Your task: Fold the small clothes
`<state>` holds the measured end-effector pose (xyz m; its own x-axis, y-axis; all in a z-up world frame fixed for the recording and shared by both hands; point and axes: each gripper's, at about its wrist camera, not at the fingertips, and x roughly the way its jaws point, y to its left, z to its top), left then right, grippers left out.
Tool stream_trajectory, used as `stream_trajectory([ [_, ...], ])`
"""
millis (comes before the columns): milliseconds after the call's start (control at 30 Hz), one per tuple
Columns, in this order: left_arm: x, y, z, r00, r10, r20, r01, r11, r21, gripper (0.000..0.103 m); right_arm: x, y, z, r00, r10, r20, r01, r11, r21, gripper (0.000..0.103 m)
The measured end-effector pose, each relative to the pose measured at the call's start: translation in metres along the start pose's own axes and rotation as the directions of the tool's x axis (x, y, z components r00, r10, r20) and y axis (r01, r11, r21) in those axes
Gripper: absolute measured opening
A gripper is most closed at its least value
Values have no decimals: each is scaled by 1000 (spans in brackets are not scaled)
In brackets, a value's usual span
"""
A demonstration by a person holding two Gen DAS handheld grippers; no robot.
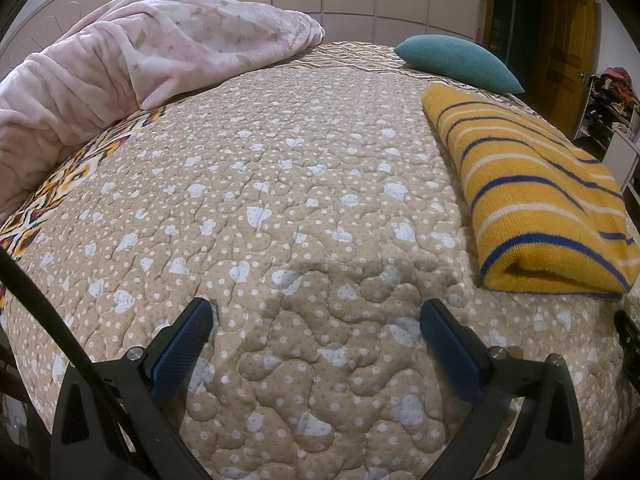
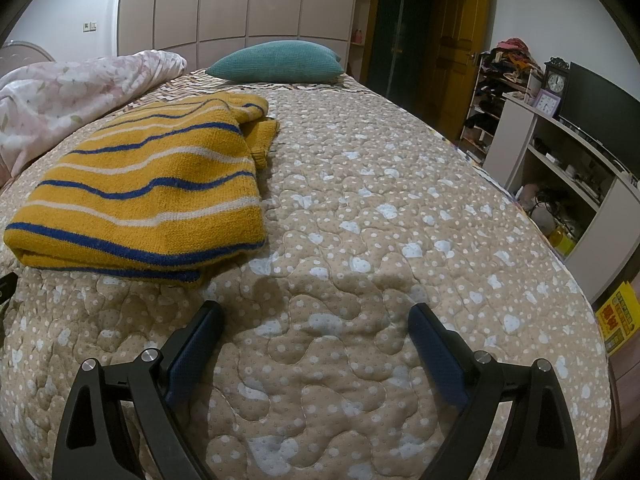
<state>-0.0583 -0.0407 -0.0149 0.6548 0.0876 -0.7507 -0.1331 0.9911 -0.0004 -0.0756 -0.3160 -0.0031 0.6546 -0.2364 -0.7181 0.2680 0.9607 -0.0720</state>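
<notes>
A yellow knit sweater (image 1: 536, 196) with blue and white stripes lies folded on the beige quilted bed cover (image 1: 288, 184), at the right in the left wrist view. In the right wrist view the sweater (image 2: 148, 188) lies at the left, with a sleeve cuff sticking out at its far side. My left gripper (image 1: 316, 308) is open and empty over bare quilt, left of the sweater. My right gripper (image 2: 316, 312) is open and empty over bare quilt (image 2: 380, 208), right of and nearer than the sweater.
A pink blanket (image 1: 120, 64) is heaped at the far left of the bed. A teal pillow (image 2: 276, 62) lies at the far end. Shelves with a TV and clocks (image 2: 560, 152) stand beyond the bed's right edge. Wardrobes and a wooden door are behind.
</notes>
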Motion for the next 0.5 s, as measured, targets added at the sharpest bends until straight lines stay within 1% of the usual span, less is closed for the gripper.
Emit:
stream_trajectory([
  [500, 0, 0, -1, 1000, 0, 1, 0, 1000, 0, 103, 0, 1, -1, 1000, -1, 1, 1, 1000, -2, 96],
])
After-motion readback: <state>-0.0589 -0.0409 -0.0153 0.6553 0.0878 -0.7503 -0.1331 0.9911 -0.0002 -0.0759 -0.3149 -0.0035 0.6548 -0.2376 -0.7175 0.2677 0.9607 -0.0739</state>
